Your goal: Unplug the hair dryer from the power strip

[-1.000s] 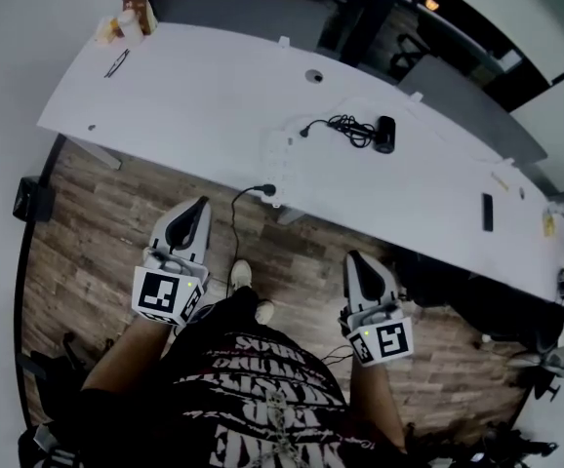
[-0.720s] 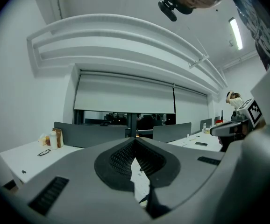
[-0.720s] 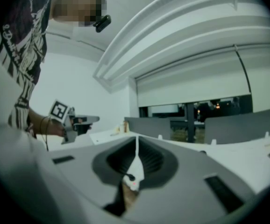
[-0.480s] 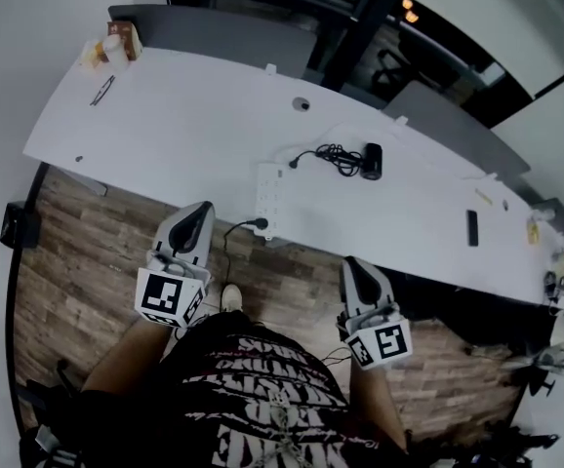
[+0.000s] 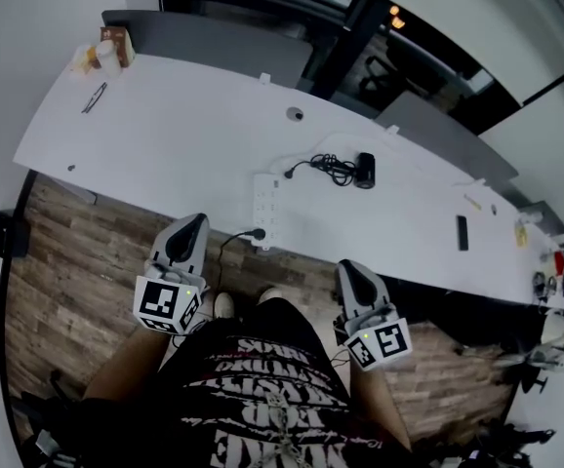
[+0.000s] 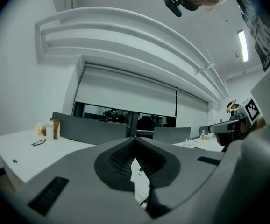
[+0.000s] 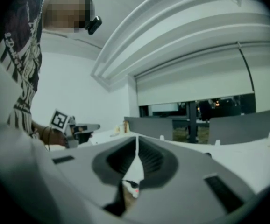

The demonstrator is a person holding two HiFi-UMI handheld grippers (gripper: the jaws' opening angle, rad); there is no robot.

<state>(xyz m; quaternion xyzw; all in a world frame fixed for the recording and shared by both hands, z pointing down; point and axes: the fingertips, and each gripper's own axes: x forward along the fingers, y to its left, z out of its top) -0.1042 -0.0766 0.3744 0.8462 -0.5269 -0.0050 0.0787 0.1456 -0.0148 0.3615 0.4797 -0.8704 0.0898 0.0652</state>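
A white power strip (image 5: 266, 206) lies near the front edge of the long white table (image 5: 165, 135). A black plug (image 5: 259, 233) sits at its near end, and its cable hangs off the edge. The black hair dryer (image 5: 365, 171) lies further back beside its coiled cord (image 5: 333, 169), which runs to the strip's far end. My left gripper (image 5: 192, 226) hovers over the floor just left of the strip, jaws shut and empty (image 6: 135, 139). My right gripper (image 5: 346, 269) is held short of the table edge to the right, also shut and empty (image 7: 137, 137).
A dark phone (image 5: 462, 232) lies at the table's right. Glasses (image 5: 94, 97) and small boxes (image 5: 106, 49) are at the far left. A round cable hole (image 5: 294, 114) is behind the strip. Grey chairs (image 5: 214, 35) line the far side. A black box (image 5: 4, 234) stands on the wooden floor.
The person has stepped closer to the table, so the power strip now lies nearer to both grippers. Both grippers stay shut and empty.
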